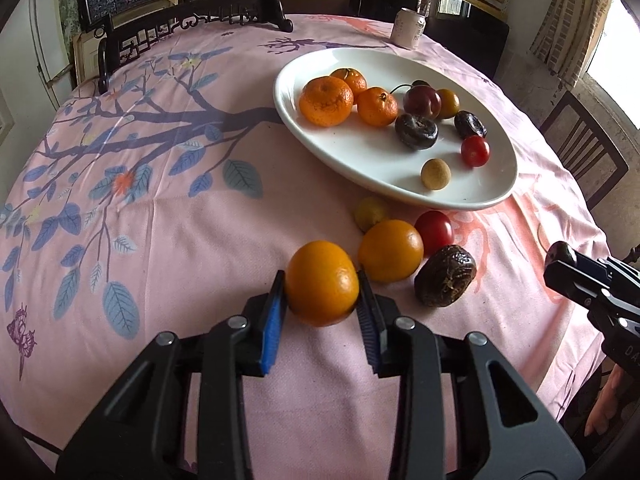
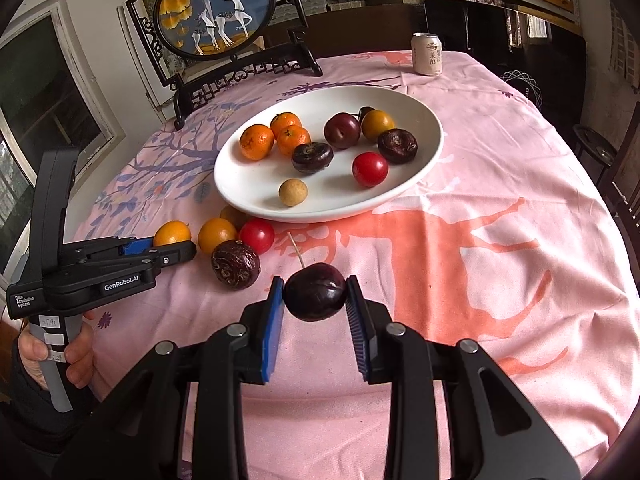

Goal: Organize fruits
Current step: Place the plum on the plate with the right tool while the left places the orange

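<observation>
My left gripper (image 1: 322, 284) is shut on a small orange fruit (image 1: 321, 283), its blue pads pressing both sides just above the pink tablecloth. My right gripper (image 2: 315, 294) is shut on a dark purple cherry (image 2: 315, 292) with a pale stem. A white oval plate (image 2: 424, 120) holds three mandarins (image 2: 257, 142), dark water chestnuts (image 2: 312, 157), a plum (image 2: 342, 131), a red tomato (image 2: 370, 169) and a tan longan (image 2: 293, 192). Loose on the cloth before the plate lie another orange fruit (image 1: 391, 251), a red tomato (image 1: 434, 230), a yellowish fruit (image 1: 371, 213) and a brown wrinkled chestnut (image 1: 445, 275).
A drink can (image 2: 427, 54) stands at the table's far edge. A framed round deer picture on a black stand (image 2: 218, 16) sits at the back left. Dark chairs (image 1: 584, 148) ring the table. A hand (image 2: 76, 354) grips the left tool's handle.
</observation>
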The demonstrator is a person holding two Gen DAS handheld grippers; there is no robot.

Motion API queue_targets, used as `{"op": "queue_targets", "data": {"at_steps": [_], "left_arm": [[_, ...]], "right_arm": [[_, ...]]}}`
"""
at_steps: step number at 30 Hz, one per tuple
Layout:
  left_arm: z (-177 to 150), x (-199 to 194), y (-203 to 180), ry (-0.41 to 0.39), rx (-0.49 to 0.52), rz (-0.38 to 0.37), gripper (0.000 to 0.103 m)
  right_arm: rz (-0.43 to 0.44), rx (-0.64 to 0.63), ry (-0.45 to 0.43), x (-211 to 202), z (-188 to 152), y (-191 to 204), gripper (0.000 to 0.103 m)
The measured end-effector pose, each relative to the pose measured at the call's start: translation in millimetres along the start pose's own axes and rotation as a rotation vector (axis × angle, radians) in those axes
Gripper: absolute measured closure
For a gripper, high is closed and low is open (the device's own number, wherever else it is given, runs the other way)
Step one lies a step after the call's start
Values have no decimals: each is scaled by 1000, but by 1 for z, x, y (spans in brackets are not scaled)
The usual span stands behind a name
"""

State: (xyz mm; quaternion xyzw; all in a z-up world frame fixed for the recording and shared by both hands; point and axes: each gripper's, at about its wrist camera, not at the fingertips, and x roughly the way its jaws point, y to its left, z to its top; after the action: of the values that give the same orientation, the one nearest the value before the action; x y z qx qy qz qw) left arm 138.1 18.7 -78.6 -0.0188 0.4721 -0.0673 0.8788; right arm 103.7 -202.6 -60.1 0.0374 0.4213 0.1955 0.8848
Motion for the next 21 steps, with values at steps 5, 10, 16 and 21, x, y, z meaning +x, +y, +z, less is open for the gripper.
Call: {"op": "queue_targets", "data": {"at_steps": [5,10,16,21], "left_arm": [[3,-13,0,-27,6,-8,69],[7,-22,-3,-47,13,-13,69],[17,-27,-12,-62,40,-8,69],[29,-23,-22,-60,59,-5,69]], "right_arm": [[6,-6,6,4,1,4,72],[13,-8,10,6,2,4,72],[22,-8,5,7,4,1,72],[27,-6,-4,6,9,-4,72]]}}
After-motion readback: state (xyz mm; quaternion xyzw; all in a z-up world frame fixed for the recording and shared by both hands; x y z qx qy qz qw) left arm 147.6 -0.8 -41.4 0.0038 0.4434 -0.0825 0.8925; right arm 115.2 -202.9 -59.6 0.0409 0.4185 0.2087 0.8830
